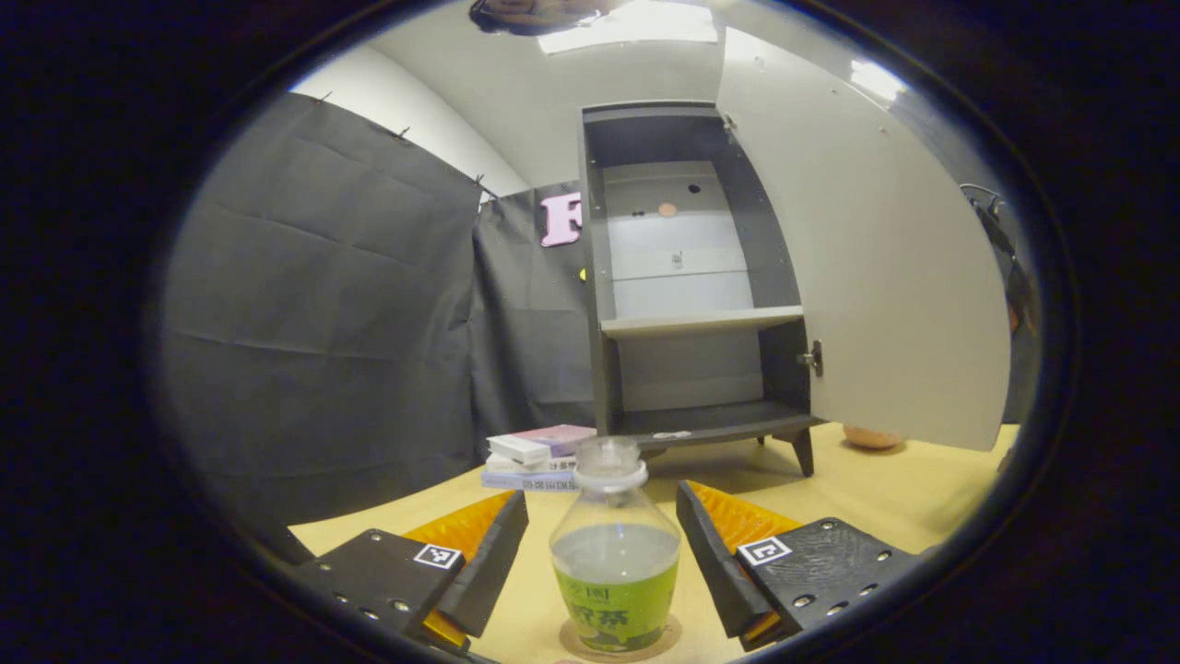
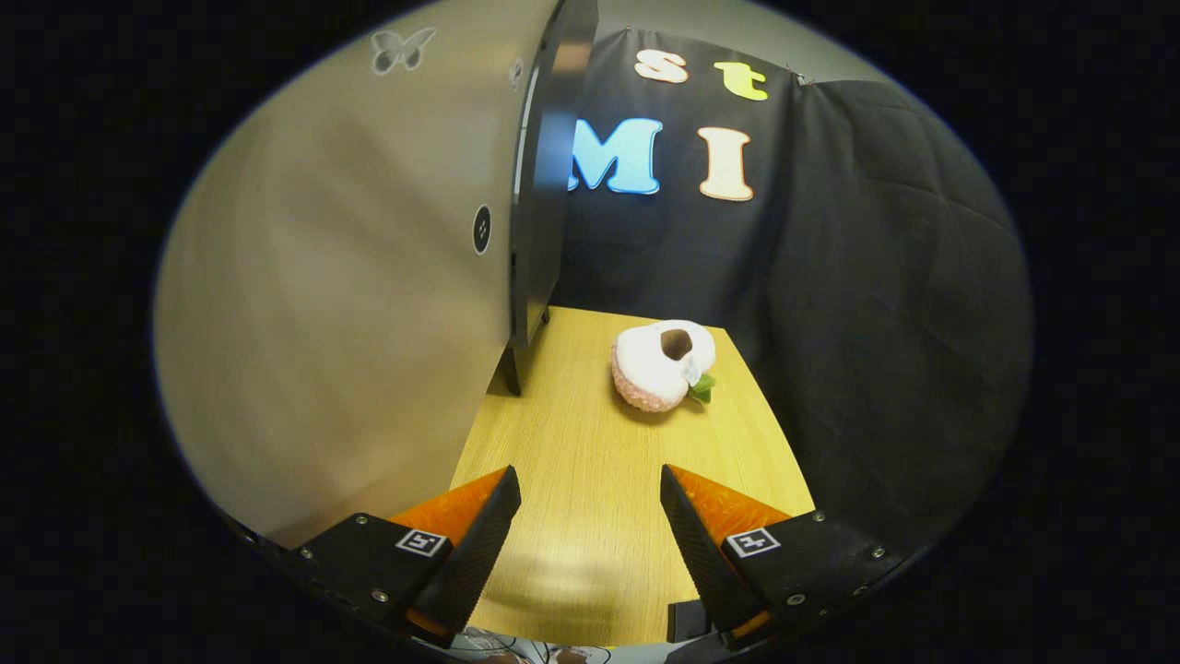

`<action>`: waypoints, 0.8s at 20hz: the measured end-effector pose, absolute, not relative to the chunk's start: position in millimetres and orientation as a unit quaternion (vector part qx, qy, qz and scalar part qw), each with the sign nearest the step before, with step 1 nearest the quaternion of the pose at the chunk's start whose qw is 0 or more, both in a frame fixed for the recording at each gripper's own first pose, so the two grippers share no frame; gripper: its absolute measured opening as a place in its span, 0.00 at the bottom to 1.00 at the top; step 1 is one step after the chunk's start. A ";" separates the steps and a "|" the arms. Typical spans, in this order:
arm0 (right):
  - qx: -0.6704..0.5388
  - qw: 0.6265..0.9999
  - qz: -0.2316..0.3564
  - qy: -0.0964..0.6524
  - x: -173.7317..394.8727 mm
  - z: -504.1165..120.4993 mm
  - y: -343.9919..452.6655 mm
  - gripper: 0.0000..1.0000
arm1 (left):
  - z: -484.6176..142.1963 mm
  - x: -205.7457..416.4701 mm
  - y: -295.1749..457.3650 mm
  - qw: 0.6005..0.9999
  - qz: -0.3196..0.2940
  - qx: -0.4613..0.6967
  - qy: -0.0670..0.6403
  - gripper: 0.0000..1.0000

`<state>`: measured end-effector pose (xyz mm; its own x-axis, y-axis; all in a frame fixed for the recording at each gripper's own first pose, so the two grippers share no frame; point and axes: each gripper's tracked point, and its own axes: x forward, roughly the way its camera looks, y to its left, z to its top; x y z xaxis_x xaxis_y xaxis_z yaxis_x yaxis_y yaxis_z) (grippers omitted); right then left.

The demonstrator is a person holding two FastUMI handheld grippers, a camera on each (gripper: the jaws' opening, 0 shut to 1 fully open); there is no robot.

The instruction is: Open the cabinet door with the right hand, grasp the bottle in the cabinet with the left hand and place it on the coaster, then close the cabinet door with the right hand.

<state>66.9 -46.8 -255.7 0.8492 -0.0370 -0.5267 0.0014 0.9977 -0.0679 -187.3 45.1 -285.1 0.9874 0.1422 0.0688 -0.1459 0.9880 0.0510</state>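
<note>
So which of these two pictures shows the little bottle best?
The left gripper view: the bottle stands upright on the coaster, between the open left gripper's fingers, untouched. The right gripper view looks at the cabinet door and table instead.

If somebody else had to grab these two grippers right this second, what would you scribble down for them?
Left gripper: open, one finger on each side of the bottle, not pressing it.
Right gripper: open, holding nothing, over the table beside the open cabinet door.
Bottle: upright on the coaster, in front of the cabinet.
Done: door opened, bottle out and set on the coaster.
Left: draw the left gripper back from the bottle, then close the door with the right gripper.
</note>
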 end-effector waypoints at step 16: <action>0.046 0.991 -0.005 0.126 82.2 -94.9 -76.7 0.95 | -64.5 -168.0 -16.0 0.999 -0.001 0.009 -0.040 0.92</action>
